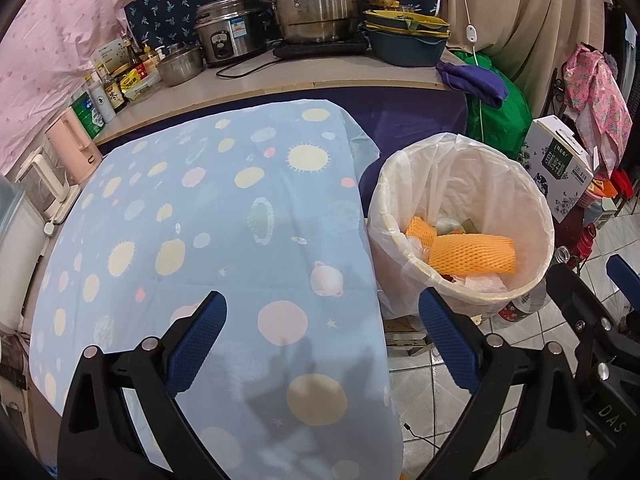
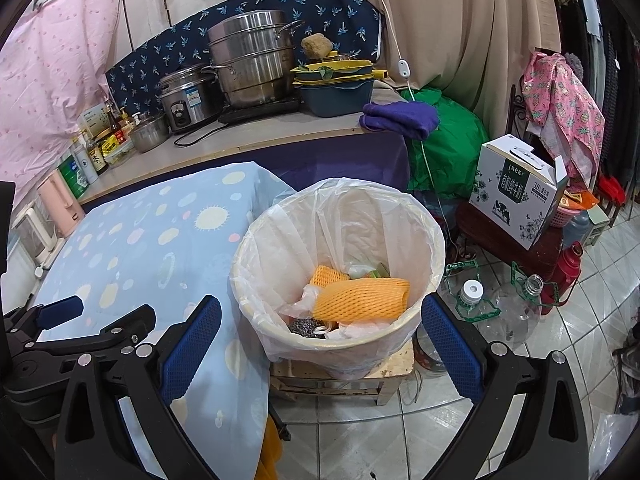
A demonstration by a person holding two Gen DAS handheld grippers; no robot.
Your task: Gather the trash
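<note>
A cream trash bin (image 1: 536, 280) (image 2: 248, 304) lined with a clear bag stands on a small wooden stool (image 2: 396, 376) beside the table. Inside lie orange foam fruit nets (image 1: 472, 256) (image 2: 360, 298), plastic wrappers and a steel scrubber (image 2: 306, 326). My left gripper (image 1: 320, 320) is open and empty over the blue planet-print tablecloth (image 1: 208, 220) (image 2: 132, 240). My right gripper (image 2: 320, 320) is open and empty, its fingers either side of the bin's near rim. The right gripper also shows in the left wrist view (image 1: 592, 320); the left one shows in the right wrist view (image 2: 80, 320).
A counter behind holds steel pots (image 1: 316, 4) (image 2: 252, 60), a rice cooker (image 1: 228, 36), stacked basins (image 1: 404, 36), bottles (image 1: 108, 92) and a purple cloth (image 2: 400, 120). A milk carton box (image 2: 516, 192), empty plastic jugs (image 2: 500, 304) and a red thermos (image 2: 568, 268) stand on the tiled floor right.
</note>
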